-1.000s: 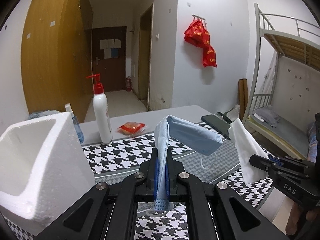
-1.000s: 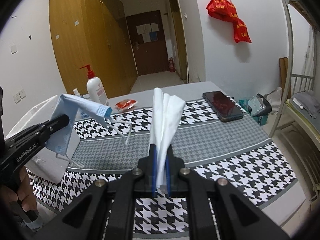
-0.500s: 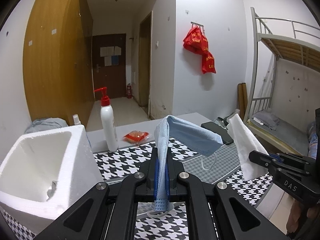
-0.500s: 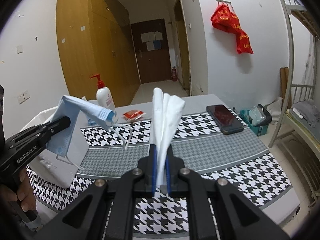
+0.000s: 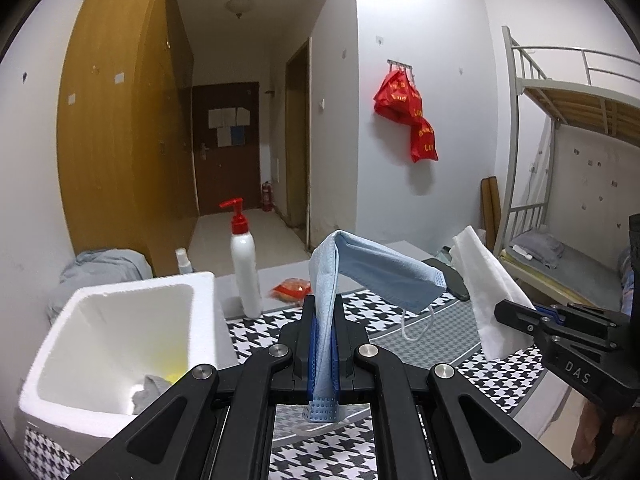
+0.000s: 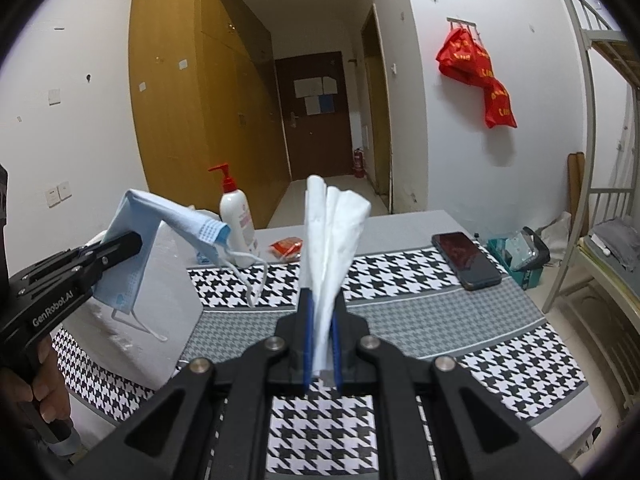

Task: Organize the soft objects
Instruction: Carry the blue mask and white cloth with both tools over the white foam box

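My left gripper (image 5: 323,312) is shut on a blue face mask (image 5: 380,270), held in the air above the table; the mask folds over and droops right, its ear loop hanging. It also shows in the right wrist view (image 6: 160,220). My right gripper (image 6: 320,308) is shut on a folded white tissue (image 6: 332,236) that stands upright, also seen in the left wrist view (image 5: 486,284). A white foam box (image 5: 120,344) sits at the left below my left gripper, with grey and yellow soft things inside.
The table has a black-and-white houndstooth cloth (image 6: 440,312). On it stand a white pump bottle with a red top (image 5: 244,264), a small spray bottle (image 5: 183,262), a red snack packet (image 5: 292,290) and a black phone (image 6: 466,260). A bunk bed (image 5: 580,184) stands at the right.
Both grippers have risen with their loads. The foam box now lies lower in the left view, and its inside has come into sight.
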### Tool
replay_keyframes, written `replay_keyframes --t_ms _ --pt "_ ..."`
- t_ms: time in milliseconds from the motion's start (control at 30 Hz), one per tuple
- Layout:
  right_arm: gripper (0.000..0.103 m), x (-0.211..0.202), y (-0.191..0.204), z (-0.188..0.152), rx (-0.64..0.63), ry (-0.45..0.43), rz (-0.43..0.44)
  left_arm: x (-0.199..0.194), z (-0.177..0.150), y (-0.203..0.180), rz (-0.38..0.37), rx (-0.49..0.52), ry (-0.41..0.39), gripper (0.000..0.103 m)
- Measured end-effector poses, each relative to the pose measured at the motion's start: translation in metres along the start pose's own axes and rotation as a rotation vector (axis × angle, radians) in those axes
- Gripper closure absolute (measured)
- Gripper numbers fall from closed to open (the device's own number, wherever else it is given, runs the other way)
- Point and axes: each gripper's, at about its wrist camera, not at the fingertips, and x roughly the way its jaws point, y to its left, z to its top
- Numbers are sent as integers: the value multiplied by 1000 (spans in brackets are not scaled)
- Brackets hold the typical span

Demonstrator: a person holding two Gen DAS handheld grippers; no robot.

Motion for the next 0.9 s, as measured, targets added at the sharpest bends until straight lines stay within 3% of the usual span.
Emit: replay_keyframes --t_ms 600,900 --pt "92 -4 44 13 -45 -51 56 -29 6 39 43 -15 -54 97" --pt "92 1 66 20 -74 -69 106 -41 8 60 104 -27 -76 97"
